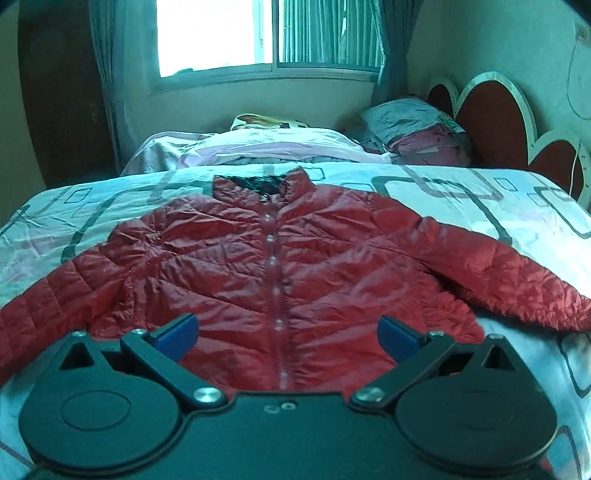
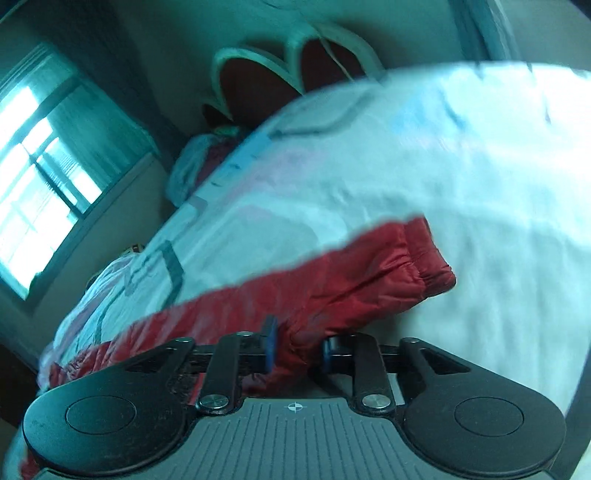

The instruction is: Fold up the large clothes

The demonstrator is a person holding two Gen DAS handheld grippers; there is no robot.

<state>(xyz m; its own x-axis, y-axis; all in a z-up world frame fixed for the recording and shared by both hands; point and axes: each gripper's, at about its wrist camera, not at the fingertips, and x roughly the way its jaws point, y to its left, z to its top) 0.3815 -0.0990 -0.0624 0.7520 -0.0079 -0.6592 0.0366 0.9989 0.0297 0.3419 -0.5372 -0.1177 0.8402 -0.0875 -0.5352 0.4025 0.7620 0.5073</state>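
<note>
Glaring daylight from the window [image 1: 221,33]; teal cast; blurred right-wrist view; fisheye-bent edges

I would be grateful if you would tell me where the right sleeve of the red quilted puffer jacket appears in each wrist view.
Left wrist view: the right sleeve runs down to the right edge, lying on the white patterned bedspread.
Right wrist view: the sleeve crosses the lower middle, its cuff right of centre, between the pads of the right gripper.
Shared landmark: the red scalloped headboard.
</note>
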